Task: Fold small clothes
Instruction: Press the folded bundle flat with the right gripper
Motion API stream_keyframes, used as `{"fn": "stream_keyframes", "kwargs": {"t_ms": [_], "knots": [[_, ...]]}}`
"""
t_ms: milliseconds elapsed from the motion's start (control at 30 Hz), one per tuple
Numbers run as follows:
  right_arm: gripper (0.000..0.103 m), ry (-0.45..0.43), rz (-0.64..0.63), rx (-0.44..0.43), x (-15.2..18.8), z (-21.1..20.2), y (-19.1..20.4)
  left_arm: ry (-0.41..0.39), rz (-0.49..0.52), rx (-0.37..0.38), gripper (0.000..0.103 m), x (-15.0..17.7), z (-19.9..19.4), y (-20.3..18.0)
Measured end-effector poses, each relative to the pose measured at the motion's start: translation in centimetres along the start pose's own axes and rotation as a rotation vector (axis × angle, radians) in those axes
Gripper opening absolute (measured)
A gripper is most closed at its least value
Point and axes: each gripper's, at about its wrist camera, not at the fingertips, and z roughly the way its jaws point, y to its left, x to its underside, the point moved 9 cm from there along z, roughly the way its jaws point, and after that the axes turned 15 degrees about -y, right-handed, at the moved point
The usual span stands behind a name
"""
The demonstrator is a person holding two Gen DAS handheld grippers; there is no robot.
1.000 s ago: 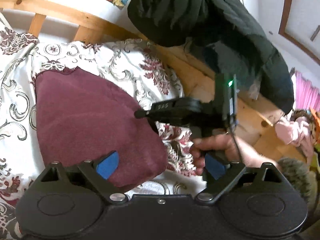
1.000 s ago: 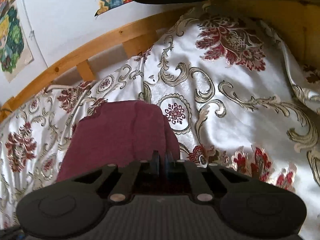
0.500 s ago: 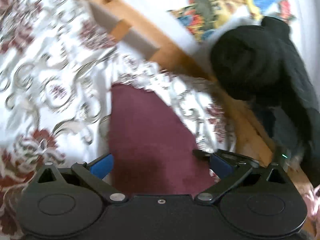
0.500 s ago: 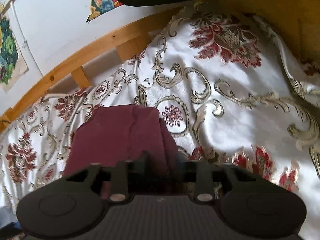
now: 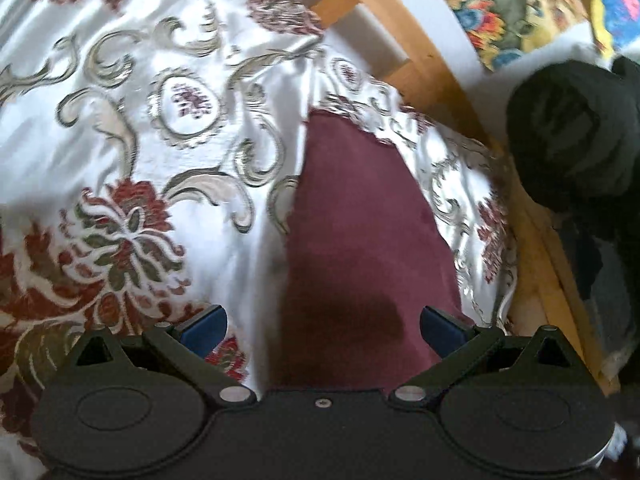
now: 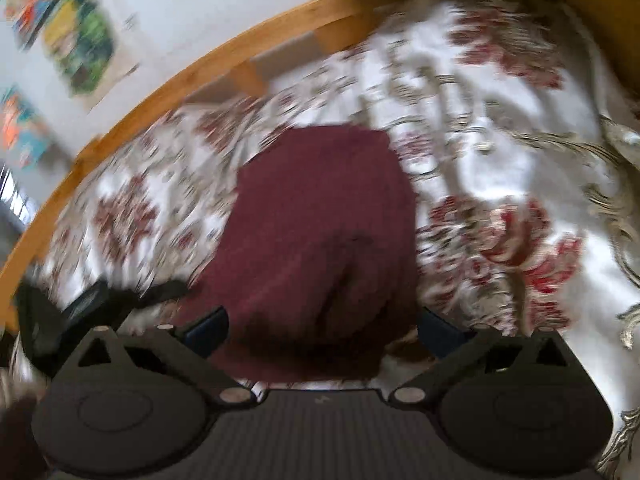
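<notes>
- A maroon cloth [image 5: 360, 220] is seen lying flat on a bedspread [image 5: 120, 140] of white satin patterned with silver scrolls and red flowers.
- The cloth is taken as the landmark; its far end is pointed toward a wooden bed rail [image 5: 424, 60], with a strip of bedspread between them.
- The left gripper [image 5: 322, 326] is held just above the near end of the cloth, jaws spread fully wide and released; nothing is pressed by the blue pads [image 5: 204, 328].
- In the left view the near part of the cloth is framed between the two pads, and a dark shadow is cast on it there.
- The right gripper [image 6: 322, 330] is likewise placed at a near edge of the cloth, and its jaws are opening; the cloth lies between them but is touched by neither pad.
- In the right view a raised fold or crease is seen on the near half of the cloth, though the frame is blurred and its exact shape cannot be made out.
- To the right of the cloth in the left view, beyond the rail, a black garment [image 5: 572, 128] is hung or heaped.
- Beyond the cloth and the rail, colourful pictures [image 6: 80, 40] are fixed to a pale wall.
- At the left of the cloth in the right view, a dark blurred shape is visible, probably part of the left gripper.
</notes>
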Motion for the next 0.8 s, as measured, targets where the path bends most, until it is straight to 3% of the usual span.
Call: {"fn": "stream_keyframes", "kwargs": {"t_ms": [33, 100, 133, 167, 200, 233, 333, 400, 567, 600, 633, 700, 733, 800], "knots": [[0.099, 0.009, -0.047, -0.002, 0.4, -0.1, 0.9, -0.002, -0.013, -0.006, 0.102, -0.1, 0.1, 0.2], [0.081, 0.052, -0.165, 0.013, 1.6, 0.3, 2.6, -0.005, -0.033, -0.012, 0.102, -0.3, 0.1, 0.5], [0.077, 0.083, -0.227, 0.035, 2.3, 0.8, 3.1, -0.007, -0.041, -0.012, 0.102, -0.4, 0.1, 0.6], [0.064, 0.111, -0.273, 0.057, 2.9, 1.3, 3.5, -0.007, -0.044, -0.012, 0.102, -0.4, 0.1, 0.6], [0.042, 0.136, -0.311, 0.078, 3.5, 1.8, 3.7, -0.006, -0.042, -0.013, 0.102, -0.4, 0.0, 0.6], [0.032, 0.158, -0.338, 0.093, 4.0, 2.2, 3.9, -0.004, -0.038, -0.012, 0.102, -0.4, 0.1, 0.5], [0.013, 0.142, -0.333, 0.114, 3.6, 2.0, 3.7, -0.002, -0.035, -0.007, 0.102, -0.4, 0.0, 0.4], [0.009, 0.105, -0.298, 0.143, 2.9, 1.3, 2.7, -0.001, -0.041, -0.004, 0.102, -0.4, 0.0, 0.4], [0.01, 0.146, -0.26, 0.204, 2.9, 1.6, 0.9, 0.0, -0.039, -0.006, 0.102, -0.4, 0.0, 0.4], [0.016, 0.164, -0.256, 0.204, 3.2, 1.9, 0.7, 0.0, -0.036, -0.006, 0.102, -0.4, 0.0, 0.4], [0.023, 0.173, -0.242, 0.208, 3.4, 2.1, 0.4, 0.0, -0.033, -0.005, 0.102, -0.3, 0.0, 0.3], [0.072, 0.179, -0.177, 0.195, 3.2, 1.9, -0.4, 0.0, -0.032, 0.001, 0.102, -0.3, 0.0, 0.2], [0.079, 0.182, -0.137, 0.177, 3.0, 1.8, -0.8, 0.0, -0.033, 0.008, 0.102, -0.3, -0.1, 0.1], [0.085, 0.171, -0.073, 0.159, 2.4, 1.5, -1.6, 0.001, -0.035, 0.021, 0.102, -0.3, 0.0, -0.1]]}}
